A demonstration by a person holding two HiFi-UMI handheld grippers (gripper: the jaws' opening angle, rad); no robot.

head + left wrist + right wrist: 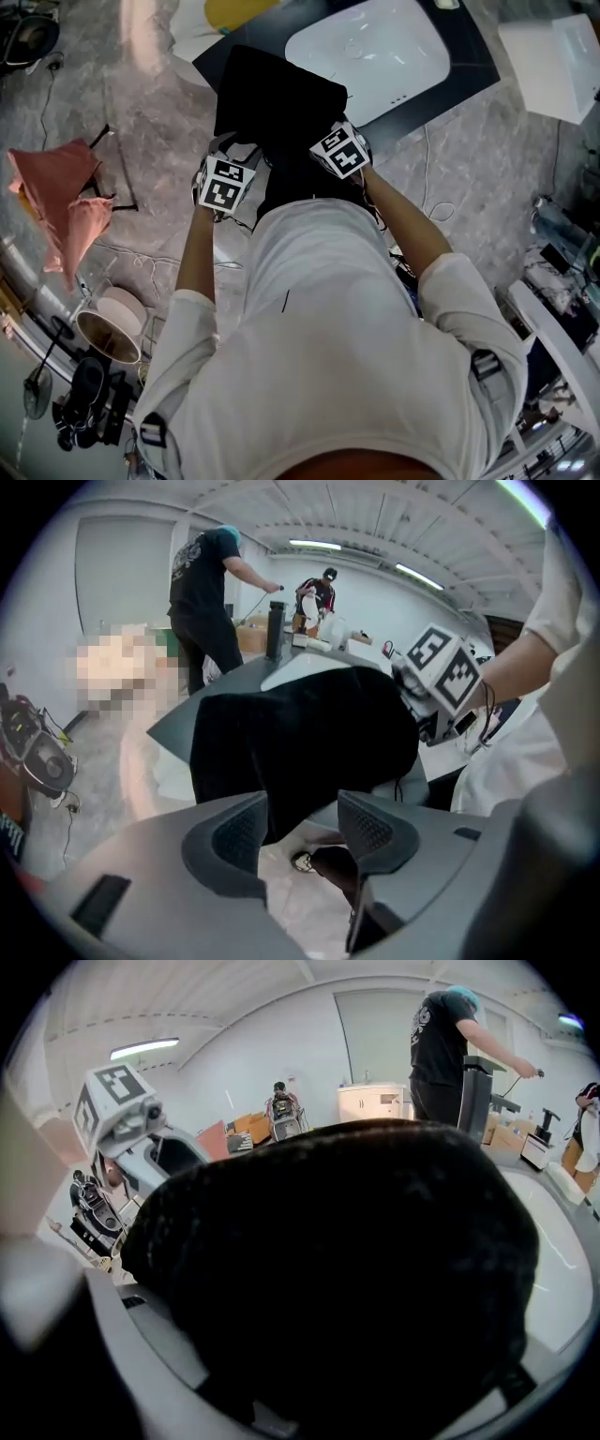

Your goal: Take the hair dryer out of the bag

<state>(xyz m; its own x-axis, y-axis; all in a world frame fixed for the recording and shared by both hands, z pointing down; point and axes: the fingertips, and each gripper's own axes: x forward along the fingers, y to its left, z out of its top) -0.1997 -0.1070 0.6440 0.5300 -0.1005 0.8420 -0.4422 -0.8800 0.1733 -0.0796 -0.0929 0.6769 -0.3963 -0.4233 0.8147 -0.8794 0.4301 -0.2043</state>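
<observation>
A black cloth bag (277,103) lies on the dark counter (473,61), in front of the white sink (375,47). No hair dryer shows in any view. My left gripper (230,155) is at the bag's near left corner. In the left gripper view its jaws (302,822) stand open with only floor between the pads, and the bag (300,733) hangs just beyond them. My right gripper (337,141) is at the near right corner. In the right gripper view the bag (347,1269) bulges over both jaws and hides them.
A pink cloth (61,202) hangs on a low rack at the left, with cables on the floor around it. A round bucket (108,328) stands near my feet. White furniture (553,61) is at the right. Two people (211,602) work in the background.
</observation>
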